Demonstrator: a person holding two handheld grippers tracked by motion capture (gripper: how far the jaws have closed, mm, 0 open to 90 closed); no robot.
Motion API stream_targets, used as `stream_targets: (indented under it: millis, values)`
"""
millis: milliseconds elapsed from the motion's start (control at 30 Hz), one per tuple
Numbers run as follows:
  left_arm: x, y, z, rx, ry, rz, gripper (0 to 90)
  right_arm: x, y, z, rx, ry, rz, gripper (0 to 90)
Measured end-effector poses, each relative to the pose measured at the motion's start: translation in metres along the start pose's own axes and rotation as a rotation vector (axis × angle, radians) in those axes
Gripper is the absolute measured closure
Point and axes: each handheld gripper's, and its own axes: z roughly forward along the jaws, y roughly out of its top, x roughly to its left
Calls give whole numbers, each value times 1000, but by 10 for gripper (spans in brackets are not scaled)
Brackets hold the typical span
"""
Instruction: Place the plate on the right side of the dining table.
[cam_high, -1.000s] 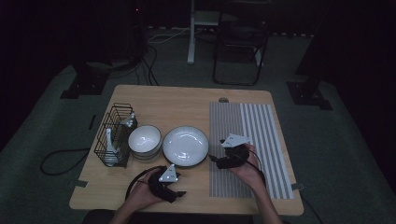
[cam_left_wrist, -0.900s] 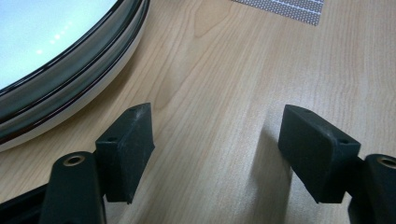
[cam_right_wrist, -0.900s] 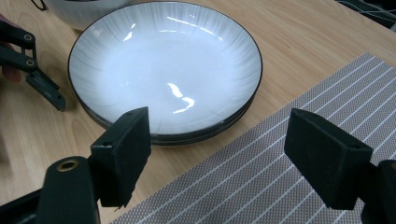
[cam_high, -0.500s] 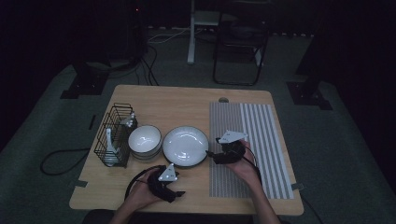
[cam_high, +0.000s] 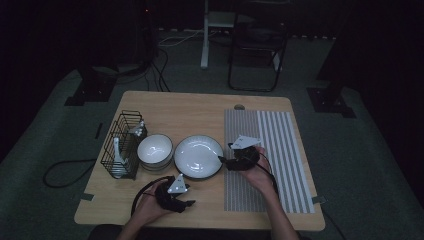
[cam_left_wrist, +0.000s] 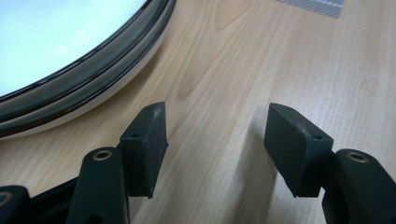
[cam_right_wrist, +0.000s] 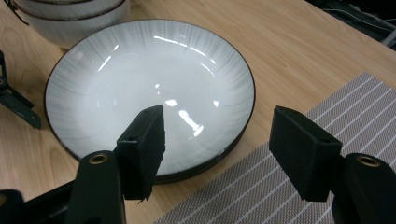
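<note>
A white plate with a dark rim (cam_high: 198, 156) lies mid-table, apparently on top of a second one (cam_left_wrist: 70, 79). My right gripper (cam_high: 223, 161) sits at the plate's right edge, pointing left. One of its pads (cam_right_wrist: 144, 135) hovers over the plate (cam_right_wrist: 140, 79) and the other over the mat, with the rim showing in the gap; its jaws have just been closing and press on nothing. My left gripper (cam_high: 187, 202) rests near the front edge, below the plate. Its jaws (cam_left_wrist: 217, 126) have just been closing over bare wood, with nothing between them.
Stacked white bowls (cam_high: 155, 150) stand left of the plate, and a black wire basket (cam_high: 122, 145) holding utensils stands further left. A grey striped mat (cam_high: 270, 155) covers the table's right part. A chair (cam_high: 257, 45) stands beyond the far edge.
The right gripper has shifted slightly left, up to the plate's right edge. The left hand has stayed where it was.
</note>
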Motion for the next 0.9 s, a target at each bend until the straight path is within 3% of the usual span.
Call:
stream_targets:
  millis: [167, 367, 533, 733, 900]
  values:
    - [0, -2, -6, 11, 52, 6, 408, -3, 6, 7, -8, 1, 3, 361]
    - [5, -2, -14, -38, 80, -22, 426, -8, 6, 18, -15, 22, 43, 407]
    - [7, -2, -18, -68, 127, -38, 447, -12, 4, 27, 11, 13, 63, 423]
    - [12, -3, -23, -115, 186, -54, 505, -15, 3, 35, 29, -4, 76, 452]
    - [18, -3, -24, -142, 197, -85, 520, -18, 7, 39, 37, -11, 65, 446]
